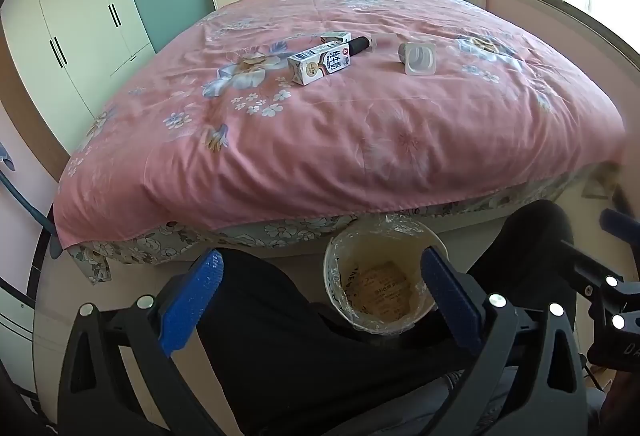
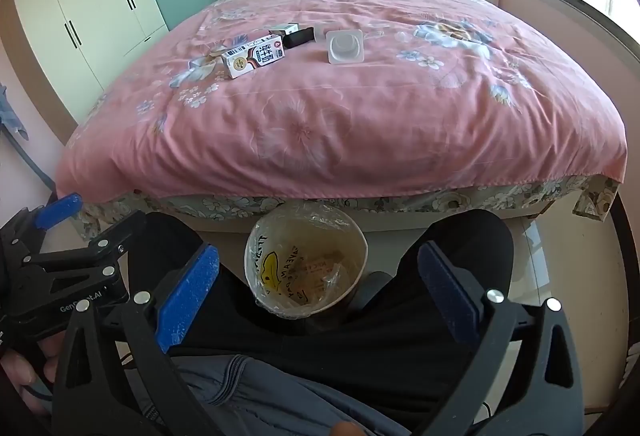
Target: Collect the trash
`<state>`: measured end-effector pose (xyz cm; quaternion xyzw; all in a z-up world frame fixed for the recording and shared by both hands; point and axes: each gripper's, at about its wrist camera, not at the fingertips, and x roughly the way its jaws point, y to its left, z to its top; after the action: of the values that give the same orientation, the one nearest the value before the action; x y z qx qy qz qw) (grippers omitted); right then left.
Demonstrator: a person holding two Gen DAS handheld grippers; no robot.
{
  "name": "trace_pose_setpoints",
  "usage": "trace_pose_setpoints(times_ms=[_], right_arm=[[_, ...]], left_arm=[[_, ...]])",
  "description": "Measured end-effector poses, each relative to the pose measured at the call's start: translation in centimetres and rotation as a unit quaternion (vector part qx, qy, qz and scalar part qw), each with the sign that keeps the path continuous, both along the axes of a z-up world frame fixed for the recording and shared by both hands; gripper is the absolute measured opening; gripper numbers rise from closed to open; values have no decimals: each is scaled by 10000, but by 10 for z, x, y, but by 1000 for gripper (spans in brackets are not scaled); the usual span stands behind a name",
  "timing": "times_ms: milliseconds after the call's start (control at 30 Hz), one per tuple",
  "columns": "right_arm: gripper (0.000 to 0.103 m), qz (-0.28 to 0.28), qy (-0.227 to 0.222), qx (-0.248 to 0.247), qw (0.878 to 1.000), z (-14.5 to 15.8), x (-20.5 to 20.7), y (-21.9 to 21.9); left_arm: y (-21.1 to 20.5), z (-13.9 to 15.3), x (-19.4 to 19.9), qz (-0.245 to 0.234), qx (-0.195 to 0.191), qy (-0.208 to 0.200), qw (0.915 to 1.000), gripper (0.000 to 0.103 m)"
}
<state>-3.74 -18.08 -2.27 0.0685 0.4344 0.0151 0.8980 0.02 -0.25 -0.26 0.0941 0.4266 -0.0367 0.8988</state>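
You are at the start: nothing is collected yet, and both tools are spread wide with nothing between the pads. Your left tool (image 1: pixel 316 292) and right tool (image 2: pixel 318 286) hang low, just in front of the round cream bin lined with clear plastic film (image 2: pixel 256 256), which sits on the floor between your knees, against the foot of the bed.

The trash lies well beyond the bin, on the pink flowered bedspread (image 1: pixel 360 139), toward the headboard: a white and brown milk carton on its side (image 1: pixel 319 64), a black cylindrical object (image 1: pixel 357 45) just behind it, a small box (image 1: pixel 335 36) beside that, and a clear plastic cup on its side (image 1: pixel 417 58) to the right.

Your next move, likely, is a long reach forward over the bin to the carton, which is nearest.
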Motion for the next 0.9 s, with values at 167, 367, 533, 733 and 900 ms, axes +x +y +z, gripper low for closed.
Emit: trace_pose_setpoints(times_ms=[167, 367, 533, 733, 900], right_arm=[[98, 4, 29, -9, 10000, -1, 1, 2], [98, 24, 40, -5, 10000, -1, 0, 4], [98, 27, 47, -11, 10000, -2, 0, 5], [98, 30, 59, -8, 10000, -2, 0, 5], [98, 15, 44, -23, 10000, -2, 0, 5]], left_arm=[[1, -1, 0, -7, -6, 14, 10000, 101], [0, -6, -2, -30, -4, 37, 10000, 101], [0, -6, -2, -29, -3, 42, 10000, 101], [0, -6, -2, -35, -4, 50, 10000, 101], [0, -8, -3, -28, -8, 42, 10000, 101]])
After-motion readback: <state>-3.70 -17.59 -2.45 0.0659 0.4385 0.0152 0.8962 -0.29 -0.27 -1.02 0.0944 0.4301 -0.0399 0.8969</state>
